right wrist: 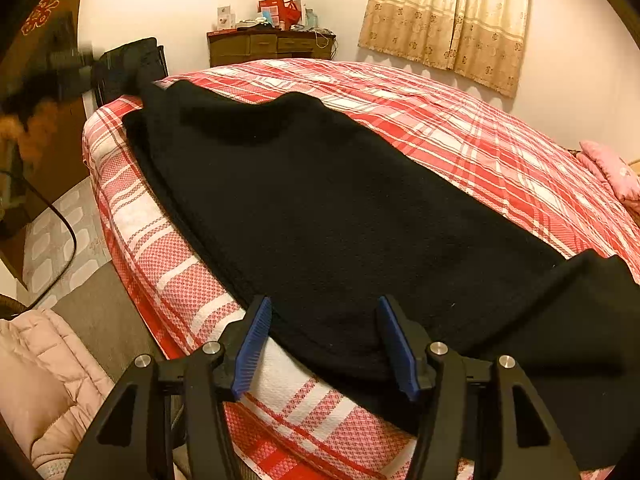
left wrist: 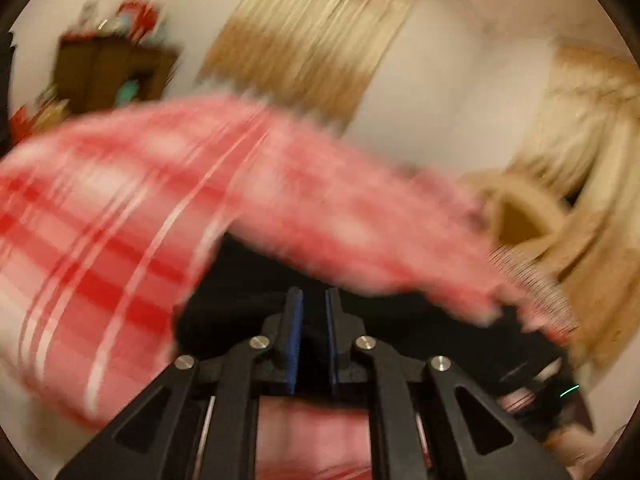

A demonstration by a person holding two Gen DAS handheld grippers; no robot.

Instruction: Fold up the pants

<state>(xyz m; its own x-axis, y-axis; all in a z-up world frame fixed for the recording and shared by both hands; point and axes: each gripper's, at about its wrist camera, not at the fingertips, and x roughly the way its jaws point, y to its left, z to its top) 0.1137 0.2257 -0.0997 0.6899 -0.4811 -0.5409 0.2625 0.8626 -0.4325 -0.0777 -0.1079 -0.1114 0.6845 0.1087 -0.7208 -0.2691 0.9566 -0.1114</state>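
Observation:
Black pants [right wrist: 320,200] lie lengthwise on the red and white plaid bed [right wrist: 460,132]. My right gripper [right wrist: 324,324] hovers over their near end, open. A fold of the black cloth lies between its blue pads [right wrist: 254,340] without being pinched. At the far end my left gripper [right wrist: 136,74] lifts the other end of the pants off the bed corner. In the blurred left wrist view, the left gripper [left wrist: 314,300] has its blue pads nearly together, with the black pants [left wrist: 240,304] between them.
A wooden dresser [right wrist: 272,46] loaded with clutter stands against the far wall. Beige curtains [right wrist: 452,20] hang to its right. A pink pillow [right wrist: 612,172] lies at the bed's right edge. A pink padded jacket [right wrist: 48,368] and a dark cable [right wrist: 60,220] are at the left, over the floor.

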